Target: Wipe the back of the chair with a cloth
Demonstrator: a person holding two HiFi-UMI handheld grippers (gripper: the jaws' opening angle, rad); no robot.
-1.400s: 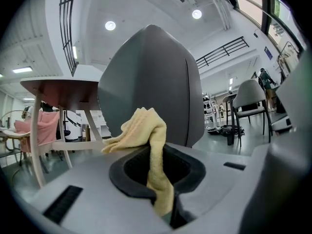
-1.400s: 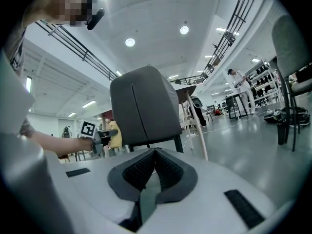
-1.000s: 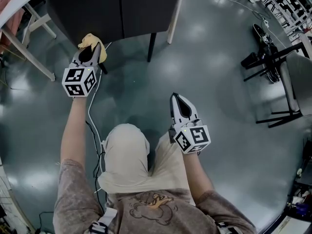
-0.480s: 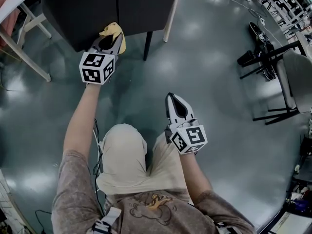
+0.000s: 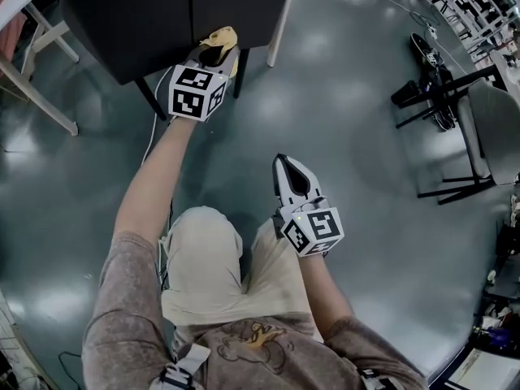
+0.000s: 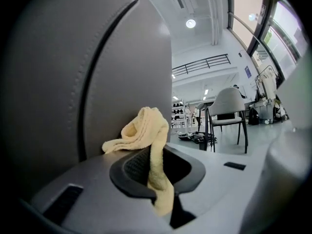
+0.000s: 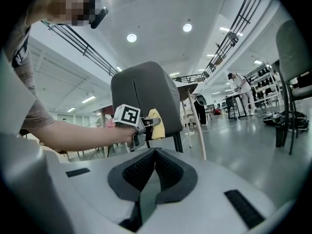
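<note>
A dark grey chair back (image 5: 146, 15) fills the top of the head view, with a vertical seam (image 6: 92, 77). My left gripper (image 5: 216, 49) is shut on a pale yellow cloth (image 5: 221, 37), whose bunched end (image 6: 141, 130) rests against the lower part of the chair back (image 6: 58, 67). In the right gripper view the chair (image 7: 144, 99), the left gripper (image 7: 146, 124) and the cloth (image 7: 156, 124) show from the side. My right gripper (image 5: 288, 167) hangs over the floor near my knee, shut with nothing in its jaws, well clear of the chair.
White table legs (image 5: 36, 71) stand at the left beside the chair. A white leg (image 5: 280, 19) rises at the chair's right. Another chair (image 5: 487, 128) and black gear (image 5: 435, 63) sit at the right. A cable (image 5: 154, 136) runs along the grey floor (image 5: 357, 153).
My left gripper has swept rightward along the lower chair back with the cloth, from the left corner toward the middle. The right gripper has stayed almost still.
</note>
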